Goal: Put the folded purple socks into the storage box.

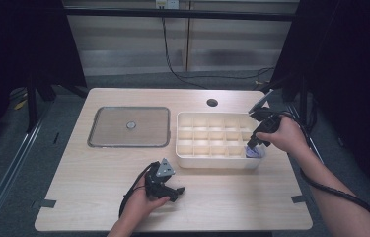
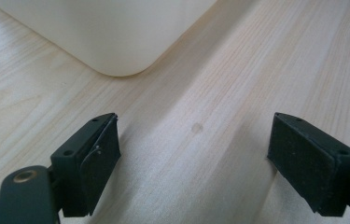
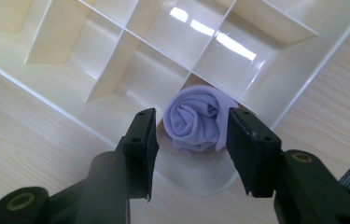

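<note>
The right gripper (image 1: 254,144) is down over the near right corner of the divided box (image 1: 188,161), and in that corner cell sits a rolled lilac cloth (image 3: 197,118). From the right gripper view its fingers (image 3: 141,144) stand apart, one on each side of the roll, with a gap showing on the left; on the right the finger sits so close to the cloth that I cannot tell whether it touches. The roll looks settled in the cell, pushed against the outer wall, so I would judge this to be the placing step, right at the let-go: the cloth is in its compartment and the fingers are spread off it.

The left gripper (image 1: 171,189) rests low on the table (image 1: 98,187), in front of the box and apart from it. Its fingers (image 2: 87,154) are wide apart with nothing between them but bare wood.

The other cells that I can see look empty, and a flat lid (image 1: 128,127) lies to the left of the box. Next, I think, the right gripper needs to lift straight up out of the cell without snagging the roll or catching the thin dividers, keeping its fingers spread as it clears the rim.
</note>
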Demonstrator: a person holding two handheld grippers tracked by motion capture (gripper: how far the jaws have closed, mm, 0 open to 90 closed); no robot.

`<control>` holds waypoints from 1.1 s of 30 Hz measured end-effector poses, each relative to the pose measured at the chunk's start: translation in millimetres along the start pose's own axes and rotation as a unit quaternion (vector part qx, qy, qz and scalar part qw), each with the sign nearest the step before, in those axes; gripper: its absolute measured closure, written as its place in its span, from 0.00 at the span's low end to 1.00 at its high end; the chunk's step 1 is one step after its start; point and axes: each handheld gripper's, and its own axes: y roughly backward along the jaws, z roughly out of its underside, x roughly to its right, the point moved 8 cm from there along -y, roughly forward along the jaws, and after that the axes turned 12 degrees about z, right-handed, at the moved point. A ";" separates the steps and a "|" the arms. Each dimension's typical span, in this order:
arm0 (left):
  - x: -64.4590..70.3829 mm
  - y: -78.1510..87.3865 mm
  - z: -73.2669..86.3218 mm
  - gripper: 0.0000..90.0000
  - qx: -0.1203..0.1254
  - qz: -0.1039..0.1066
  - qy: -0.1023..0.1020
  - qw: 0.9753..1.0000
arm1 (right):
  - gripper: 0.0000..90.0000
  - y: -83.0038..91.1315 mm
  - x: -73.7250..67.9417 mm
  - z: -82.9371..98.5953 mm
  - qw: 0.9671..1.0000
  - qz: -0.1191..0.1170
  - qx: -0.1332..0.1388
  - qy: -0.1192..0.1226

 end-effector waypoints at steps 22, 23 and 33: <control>0.0 0.0 0.0 0.18 0.000 0.000 0.000 1.000 | 0.46 5.2 -12.5 4.2 1.000 0.003 0.008 0.028; 0.0 0.0 0.0 0.18 0.000 0.000 0.000 1.000 | 0.45 5.7 -13.6 4.5 0.999 0.003 0.009 0.031; 0.0 0.0 0.0 0.18 0.000 0.000 0.000 1.000 | 0.42 13.7 -25.7 9.1 0.999 -0.001 0.025 0.048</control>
